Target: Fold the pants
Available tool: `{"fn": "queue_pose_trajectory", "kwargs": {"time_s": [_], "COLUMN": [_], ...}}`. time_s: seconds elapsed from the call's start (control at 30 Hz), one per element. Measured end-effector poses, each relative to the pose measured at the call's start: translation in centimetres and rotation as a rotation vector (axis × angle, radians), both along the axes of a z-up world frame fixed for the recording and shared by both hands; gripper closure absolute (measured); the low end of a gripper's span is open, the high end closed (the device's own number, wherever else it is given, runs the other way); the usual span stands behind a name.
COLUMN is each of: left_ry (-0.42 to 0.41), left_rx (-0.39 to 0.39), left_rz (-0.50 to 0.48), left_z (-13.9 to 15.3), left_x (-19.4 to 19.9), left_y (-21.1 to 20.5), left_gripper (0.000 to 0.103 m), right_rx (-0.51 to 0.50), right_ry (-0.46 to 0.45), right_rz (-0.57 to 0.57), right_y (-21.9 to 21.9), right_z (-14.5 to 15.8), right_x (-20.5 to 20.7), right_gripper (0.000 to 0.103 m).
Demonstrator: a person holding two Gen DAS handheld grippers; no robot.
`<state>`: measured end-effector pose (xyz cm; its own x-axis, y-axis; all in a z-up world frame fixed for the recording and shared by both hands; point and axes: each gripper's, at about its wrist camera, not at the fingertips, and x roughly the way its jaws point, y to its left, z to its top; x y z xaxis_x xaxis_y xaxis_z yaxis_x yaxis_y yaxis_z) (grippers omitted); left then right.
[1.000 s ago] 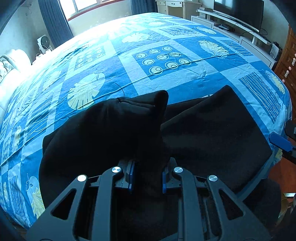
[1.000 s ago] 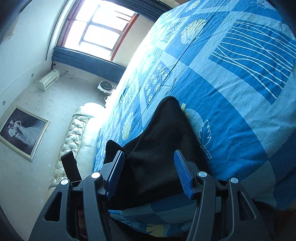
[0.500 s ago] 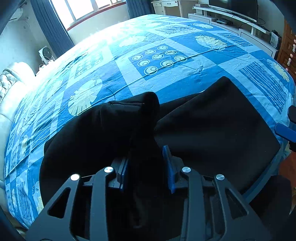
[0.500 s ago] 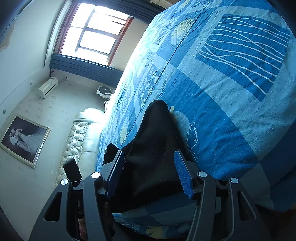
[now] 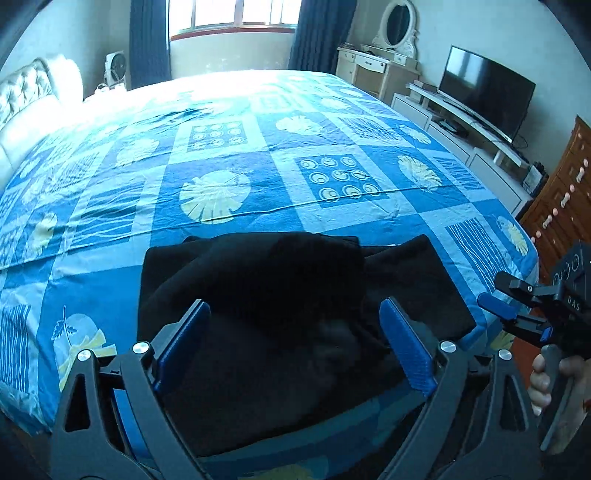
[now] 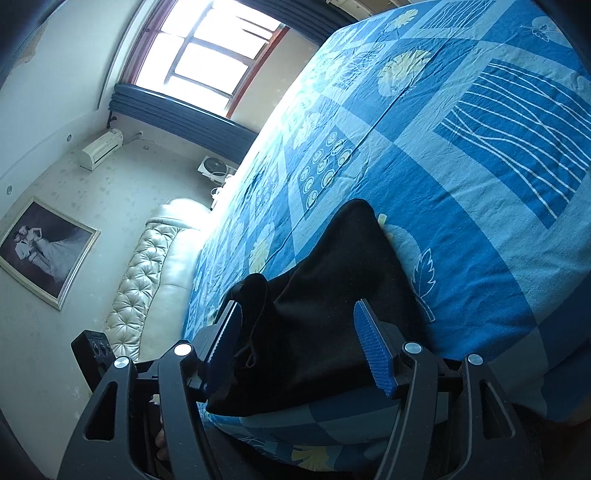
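Observation:
The black pants point(image 5: 295, 306) lie folded in a thick pile near the front edge of the bed point(image 5: 229, 177). My left gripper point(image 5: 295, 343) hovers above them with its jaws opening wide; the blue pads point(image 5: 406, 350) stand clear of the cloth, which lies under the gap. In the right wrist view the pants point(image 6: 332, 288) stretch away along the bed edge. My right gripper point(image 6: 297, 347) is at their near end, its jaws opening, and the cloth sits between the fingers without being pinched. The right gripper point(image 5: 517, 317) also shows at the right edge, held by a hand point(image 5: 554, 373).
The blue patterned bedspread point(image 6: 480, 147) covers the whole bed. A tufted headboard point(image 5: 22, 88) is far left. A TV point(image 5: 484, 88) on a white stand and wooden drawers point(image 5: 565, 192) line the right side. A window point(image 5: 232, 14) and a fan point(image 5: 116, 70) are at the back.
My left gripper opened and let go of the raised black fold, then lifted and drew back. The fold now lies flat on the pile. The right gripper widened a little.

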<state>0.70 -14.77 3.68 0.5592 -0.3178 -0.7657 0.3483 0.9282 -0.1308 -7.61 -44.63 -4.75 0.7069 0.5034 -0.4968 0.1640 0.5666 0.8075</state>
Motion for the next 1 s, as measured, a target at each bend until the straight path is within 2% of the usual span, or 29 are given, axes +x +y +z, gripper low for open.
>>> {"fn": "queue_pose_trajectory", "kwargs": {"time_s": [0.07, 0.13, 0.27, 0.33, 0.47, 0.57, 0.63, 0.67, 0.73, 0.87, 1.0], "left_ry": [-0.013, -0.024, 0.017, 0.044, 0.117, 0.135, 0.140, 0.141, 0.146, 0.153, 0.156], "left_rx": [-0.010, 0.069, 0.114, 0.104, 0.030, 0.008, 0.008, 0.007, 0.002, -0.005, -0.017], "left_rz": [0.099, 0.190, 0.259, 0.291, 0.339, 0.351, 0.344, 0.340, 0.338, 0.333, 0.327], "left_z": [-0.6, -1.8, -3.8, -4.6, -6.1, -6.7, -6.9, -7.0, -7.2, -7.3, -7.1], "left_x": [0.6, 1.3, 2.0, 2.0, 1.8, 1.3, 1.1, 0.9, 0.8, 0.8, 0.8], "left_y": [4.1, 7.4, 12.4, 14.3, 16.8, 17.5, 17.6, 17.6, 17.6, 17.3, 17.2], "left_gripper": [0.010, 0.010, 0.010, 0.010, 0.010, 0.010, 0.010, 0.010, 0.010, 0.010, 0.010], "right_rx": [-0.025, -0.034, 0.008, 0.005, 0.021, 0.025, -0.036, -0.054, -0.056, -0.056, -0.082], "right_ry": [0.000, 0.001, 0.044, 0.073, 0.143, 0.147, 0.136, 0.144, 0.148, 0.063, -0.056], "right_rz": [0.062, 0.103, 0.190, 0.242, 0.321, 0.366, 0.384, 0.391, 0.383, 0.345, 0.311], "right_y": [1.7, 3.2, 6.3, 8.0, 11.4, 13.6, 14.8, 15.2, 15.4, 14.7, 12.8], "right_z": [0.4, 0.5, -1.0, -2.0, -4.6, -5.6, -5.4, -5.5, -5.5, -2.5, 2.3], "right_x": [1.1, 2.3, 5.1, 6.5, 8.9, 9.8, 10.1, 10.1, 10.1, 9.5, 8.6], "right_gripper": [0.040, 0.040, 0.039, 0.038, 0.038, 0.038, 0.051, 0.064, 0.079, 0.087, 0.089]}}
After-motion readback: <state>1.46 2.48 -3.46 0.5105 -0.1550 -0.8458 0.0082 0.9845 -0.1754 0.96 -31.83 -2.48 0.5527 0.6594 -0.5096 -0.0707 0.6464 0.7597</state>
